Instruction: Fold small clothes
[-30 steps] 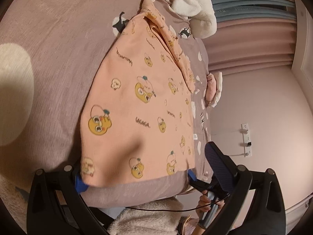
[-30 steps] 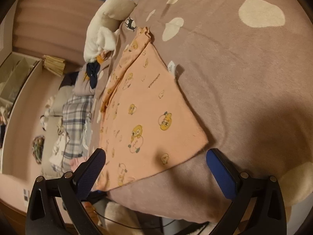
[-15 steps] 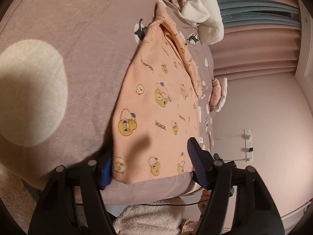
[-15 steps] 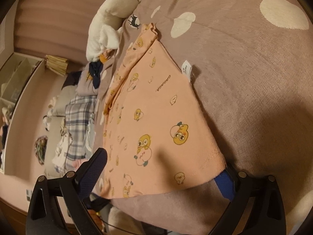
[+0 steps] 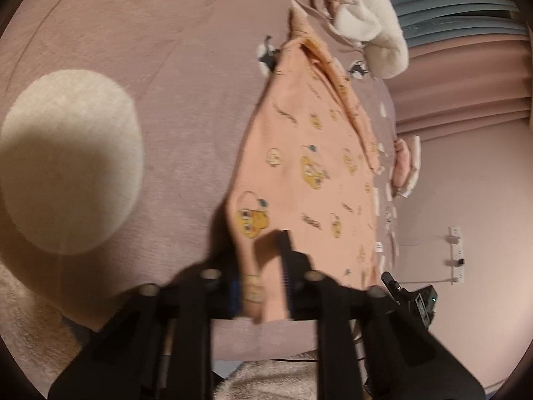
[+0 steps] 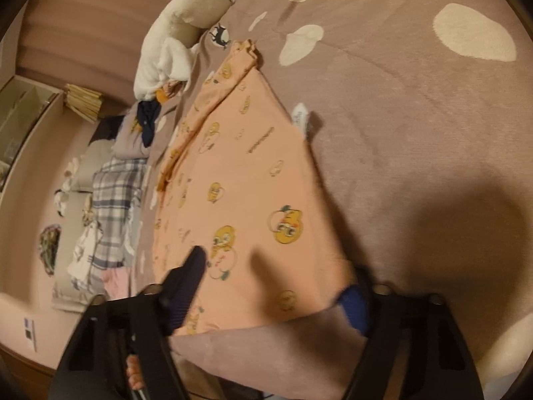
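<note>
Fuzzy bedspread [image 5: 133,66], soft peach garment [image 5: 309,173]

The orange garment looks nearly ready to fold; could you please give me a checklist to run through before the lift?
1. Left gripper shut on the orange garment's near corner: ok.
2. Right gripper clamped on the other near corner: not ok; jaws have been closing, hem between them, pads not yet pressing.
3. Garment lying flat on the bedspread: ok, apart from a bunched far end.
4. Bedspread not caught by the left gripper: cannot tell.
5. White fleece item clear of the garment: ok.
</note>
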Demonstrator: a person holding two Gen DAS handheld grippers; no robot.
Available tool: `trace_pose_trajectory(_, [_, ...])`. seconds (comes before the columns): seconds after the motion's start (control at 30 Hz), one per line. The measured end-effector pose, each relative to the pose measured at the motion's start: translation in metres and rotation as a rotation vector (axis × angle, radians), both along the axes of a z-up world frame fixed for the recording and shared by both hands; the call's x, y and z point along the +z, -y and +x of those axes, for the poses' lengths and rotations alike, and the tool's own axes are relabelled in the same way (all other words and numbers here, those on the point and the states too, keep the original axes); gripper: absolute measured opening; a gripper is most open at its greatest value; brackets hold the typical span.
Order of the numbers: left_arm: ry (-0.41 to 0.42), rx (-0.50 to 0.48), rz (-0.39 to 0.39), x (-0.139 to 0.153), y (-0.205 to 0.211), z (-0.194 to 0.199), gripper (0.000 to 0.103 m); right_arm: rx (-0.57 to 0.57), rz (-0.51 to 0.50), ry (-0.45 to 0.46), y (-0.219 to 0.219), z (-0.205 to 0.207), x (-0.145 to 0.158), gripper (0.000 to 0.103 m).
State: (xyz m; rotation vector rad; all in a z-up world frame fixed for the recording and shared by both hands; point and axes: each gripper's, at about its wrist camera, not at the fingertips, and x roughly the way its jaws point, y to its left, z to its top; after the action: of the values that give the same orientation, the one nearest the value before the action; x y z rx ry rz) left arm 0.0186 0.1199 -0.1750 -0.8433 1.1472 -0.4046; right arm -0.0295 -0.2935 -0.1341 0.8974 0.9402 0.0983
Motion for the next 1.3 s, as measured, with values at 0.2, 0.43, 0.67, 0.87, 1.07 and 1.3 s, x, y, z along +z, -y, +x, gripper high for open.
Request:
trace_pose_trajectory(0.2, [-0.031,0.027,-0.005,-0.004,-0.005,-0.001,0.006,-0.041,-0.016,-0.061,0.013,-0.007,-0.010,0.008])
trace_pose_trajectory(0.43, [-0.002,0.009,0.135,0.010,0.008,-0.002,0.005,-0.076,0.064,-0.047,0.023,-0.013,-0.024,0.000])
trace_pose_trajectory(0.67, [0.017,-0.004,0.208,0.017,0.017,0.000,0.004,-0.048,-0.077,-0.092,0.008,-0.003,-0.007,0.000])
trace_pose_trajectory(0.87, [0.011,-0.001,0.146,0.027,0.010,0.007,0.004,-0.015,-0.211,-0.093,-0.003,0.008,0.019,0.000])
trace_pose_trajectory(1.07, [0.040,-0.005,0.100,0.049,0.016,0.021,0.004,0.001,-0.181,-0.004,-0.002,0.024,0.043,0.000])
trace_pose_trajectory(1.3, [0.050,0.016,-0.047,0.065,0.017,0.050,0.004,0.032,-0.169,0.072,-0.007,0.046,0.071,0.000])
